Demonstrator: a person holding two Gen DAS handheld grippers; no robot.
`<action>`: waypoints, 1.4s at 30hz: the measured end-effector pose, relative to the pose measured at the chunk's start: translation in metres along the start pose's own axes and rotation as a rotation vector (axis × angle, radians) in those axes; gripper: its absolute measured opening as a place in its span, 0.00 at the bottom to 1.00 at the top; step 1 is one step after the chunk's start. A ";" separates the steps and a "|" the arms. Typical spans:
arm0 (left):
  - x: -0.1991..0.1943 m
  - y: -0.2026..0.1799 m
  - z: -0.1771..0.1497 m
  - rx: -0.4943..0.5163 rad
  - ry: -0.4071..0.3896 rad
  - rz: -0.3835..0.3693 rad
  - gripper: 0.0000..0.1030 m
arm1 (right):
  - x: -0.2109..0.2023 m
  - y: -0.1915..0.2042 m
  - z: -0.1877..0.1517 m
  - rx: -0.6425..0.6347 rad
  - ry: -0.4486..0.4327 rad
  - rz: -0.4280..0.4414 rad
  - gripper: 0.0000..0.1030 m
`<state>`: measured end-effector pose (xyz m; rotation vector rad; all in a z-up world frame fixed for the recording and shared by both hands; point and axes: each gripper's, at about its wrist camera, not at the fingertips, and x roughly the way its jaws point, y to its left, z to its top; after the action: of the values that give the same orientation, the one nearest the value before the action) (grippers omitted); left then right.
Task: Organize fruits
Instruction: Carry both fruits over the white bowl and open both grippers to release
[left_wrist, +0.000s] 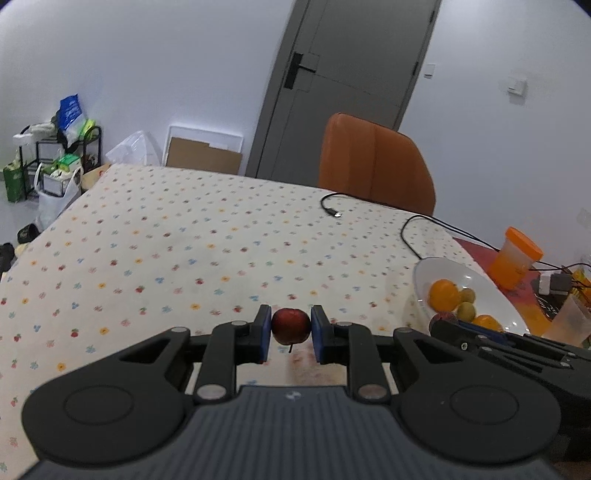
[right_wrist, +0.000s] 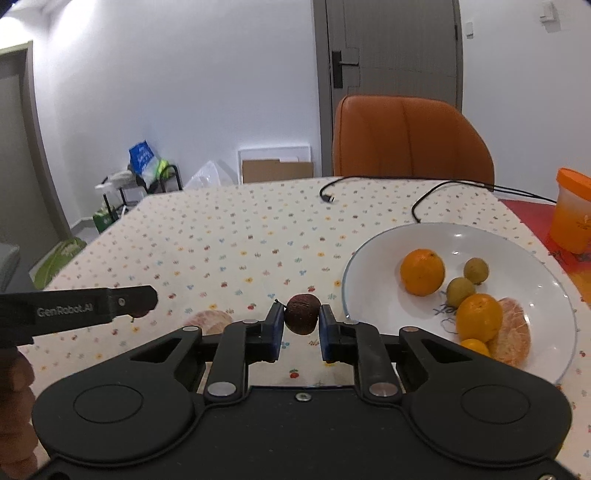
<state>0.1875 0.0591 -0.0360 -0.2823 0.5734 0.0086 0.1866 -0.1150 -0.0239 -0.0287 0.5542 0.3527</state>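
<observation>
I see the table (right_wrist: 229, 236) under its flowered cloth, an orange chair (right_wrist: 410, 136) at its far edge. Toward the right edge sits my white plate (right_wrist: 373, 254), holding oranges (right_wrist: 422, 271), two small green fruits (right_wrist: 476, 270) and a peeled segment (right_wrist: 511, 334). An orange cup (right_wrist: 574, 210) stands beyond it. My left gripper (left_wrist: 291, 328) has its blue pads pressed against a red plum (left_wrist: 291, 325) above the near edge. My right gripper (right_wrist: 302, 325) pinches a dark wrinkled fruit (right_wrist: 303, 314) just left of the plate, jaws narrowed onto it.
</observation>
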 end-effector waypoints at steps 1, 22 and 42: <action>-0.001 -0.004 0.000 0.007 -0.004 -0.004 0.21 | -0.004 -0.002 0.000 0.006 -0.009 0.002 0.18; 0.006 -0.089 -0.004 0.120 -0.002 -0.099 0.21 | -0.052 -0.079 -0.008 0.127 -0.092 -0.078 0.18; 0.039 -0.148 -0.002 0.206 0.019 -0.133 0.21 | -0.057 -0.144 -0.020 0.212 -0.134 -0.099 0.18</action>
<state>0.2318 -0.0866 -0.0198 -0.1199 0.5681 -0.1812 0.1795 -0.2713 -0.0205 0.1702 0.4534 0.1962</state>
